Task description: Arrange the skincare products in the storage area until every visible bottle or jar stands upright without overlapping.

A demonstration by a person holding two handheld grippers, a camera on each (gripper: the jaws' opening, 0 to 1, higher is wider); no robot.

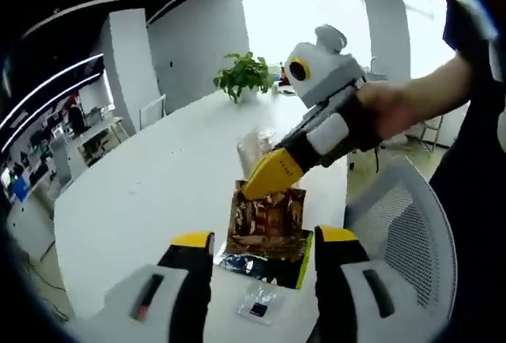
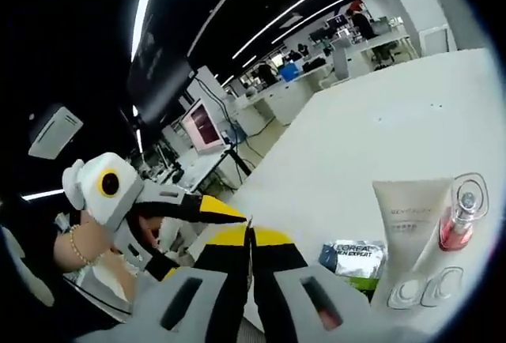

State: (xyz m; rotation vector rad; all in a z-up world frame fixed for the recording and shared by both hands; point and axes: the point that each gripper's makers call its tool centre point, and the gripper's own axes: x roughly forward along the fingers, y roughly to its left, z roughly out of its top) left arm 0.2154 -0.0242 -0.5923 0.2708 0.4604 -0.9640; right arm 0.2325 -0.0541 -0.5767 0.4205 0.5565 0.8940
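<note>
White table point(image 1: 142, 201) runs under both grippers. In the left gripper view, the left gripper point(image 1: 265, 240) has its yellow-tipped jaws spread wide with nothing between them; past the tips lie a brown packet point(image 1: 267, 220) on a dark packet point(image 1: 261, 265), and a small clear sachet point(image 1: 259, 302) sits nearer the camera. The right gripper point(image 1: 273, 175), held by a hand point(image 1: 395, 106), comes in from the right with its yellow tip just over the brown packet, beside a clear bag point(image 1: 254, 147). A plant point(image 1: 243, 74) stands far back. In the right gripper view, the right gripper point(image 2: 250, 236) has its jaws pressed together on nothing visible. To its right a cream tube point(image 2: 411, 220), a pink bottle point(image 2: 458, 220) in clear packaging and a silver sachet point(image 2: 353, 258) lie flat on the table.
</note>
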